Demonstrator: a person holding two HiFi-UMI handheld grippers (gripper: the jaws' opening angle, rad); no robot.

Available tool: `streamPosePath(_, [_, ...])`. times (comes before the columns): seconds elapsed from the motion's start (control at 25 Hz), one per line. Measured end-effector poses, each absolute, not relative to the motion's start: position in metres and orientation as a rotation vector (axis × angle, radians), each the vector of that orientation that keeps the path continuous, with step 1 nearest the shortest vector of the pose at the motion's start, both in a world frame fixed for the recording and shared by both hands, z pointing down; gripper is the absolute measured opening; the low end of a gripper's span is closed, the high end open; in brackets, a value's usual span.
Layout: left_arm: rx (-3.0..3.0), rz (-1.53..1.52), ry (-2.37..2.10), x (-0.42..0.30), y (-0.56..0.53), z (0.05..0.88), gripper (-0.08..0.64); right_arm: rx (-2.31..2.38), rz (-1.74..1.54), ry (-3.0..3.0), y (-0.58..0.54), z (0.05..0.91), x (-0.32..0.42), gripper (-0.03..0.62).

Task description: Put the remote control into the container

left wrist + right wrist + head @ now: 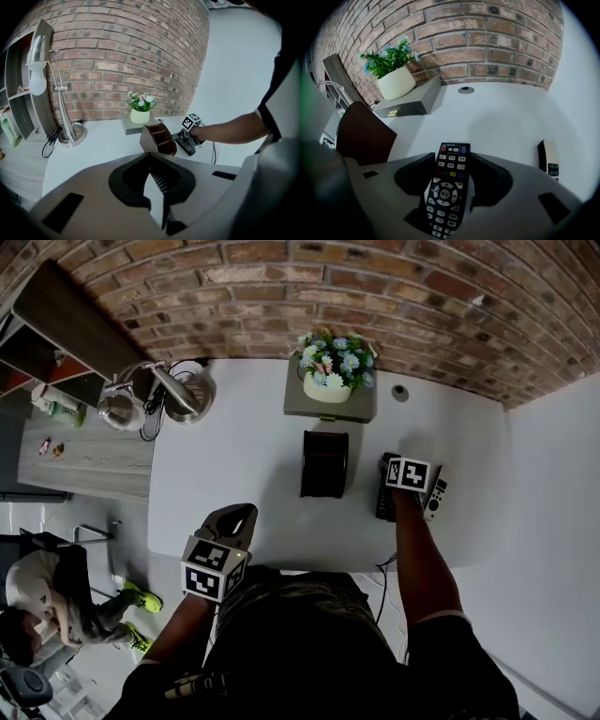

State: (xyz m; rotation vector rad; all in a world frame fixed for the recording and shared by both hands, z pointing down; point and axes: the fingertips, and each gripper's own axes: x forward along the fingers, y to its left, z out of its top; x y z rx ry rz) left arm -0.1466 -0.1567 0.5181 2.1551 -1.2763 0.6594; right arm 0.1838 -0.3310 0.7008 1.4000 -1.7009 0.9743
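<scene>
A black remote (pixel 385 495) (pixel 447 183) lies on the white table (pixel 234 465), right of the dark brown container (pixel 324 463) (pixel 363 133). My right gripper (pixel 390 471) (pixel 449 165) is down over it, jaws open, with the remote lengthwise between them and a gap on either side. A second, pale remote (pixel 435 495) (pixel 548 157) lies just to the right. My left gripper (pixel 236 519) (pixel 154 190) hangs at the table's near edge with its jaws together and nothing in them. In the left gripper view the container (pixel 159 139) stands ahead, with the black remote (pixel 186 145) beyond it.
A potted plant (pixel 330 371) on a grey stand sits behind the container by the brick wall. A metal desk lamp (pixel 178 390) with its cord stands at the table's far left, and a cable hole (pixel 400 392) at the far right. A seated person (pixel 47 606) is at the lower left.
</scene>
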Motion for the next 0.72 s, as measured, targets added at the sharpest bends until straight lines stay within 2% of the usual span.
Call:
streamPosePath(0.36, [2.223,0.620,-1.227,-0.140,-0.168,0.514,-0.006,1.422,0.974,-1.965,-0.319,0.639,0.159,0.219])
streamPosePath(0.72, [2.291,0.606,-1.178,-0.137,-0.170,0.508,-0.006,1.426,0.593,-2.239,-0.282,0.549,0.110,0.218])
